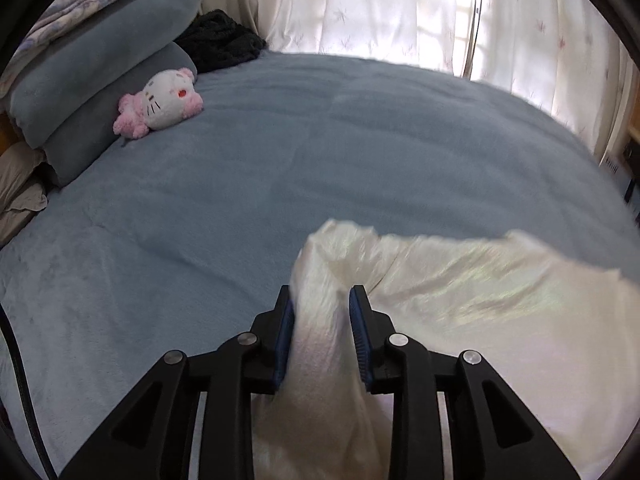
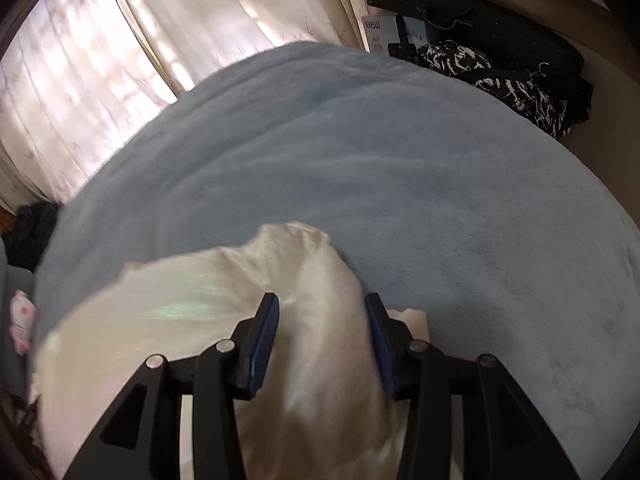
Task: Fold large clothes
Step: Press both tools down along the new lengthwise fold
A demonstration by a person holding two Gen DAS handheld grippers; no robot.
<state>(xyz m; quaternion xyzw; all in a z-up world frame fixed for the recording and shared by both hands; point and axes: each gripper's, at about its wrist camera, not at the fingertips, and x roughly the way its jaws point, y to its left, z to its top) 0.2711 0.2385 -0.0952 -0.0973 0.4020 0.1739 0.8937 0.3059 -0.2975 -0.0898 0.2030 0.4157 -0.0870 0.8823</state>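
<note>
A shiny cream-white garment (image 1: 460,280) hangs between my two grippers above the blue bed cover (image 1: 280,160). My left gripper (image 1: 320,300) is shut on a bunched corner of it, cloth filling the gap between the blue pads. In the right wrist view my right gripper (image 2: 322,304) is shut on another bunched part of the same garment (image 2: 180,292), which spreads to the left of it. The cloth is blurred. The bed cover (image 2: 400,180) lies beyond both grippers.
A pink and white plush toy (image 1: 160,102) lies against stacked grey-blue pillows (image 1: 92,80) at the left. A dark knit item (image 1: 220,40) sits at the bed's far corner. Curtains (image 1: 400,8) hang behind. Black patterned clothes (image 2: 500,76) lie beyond the bed's right side.
</note>
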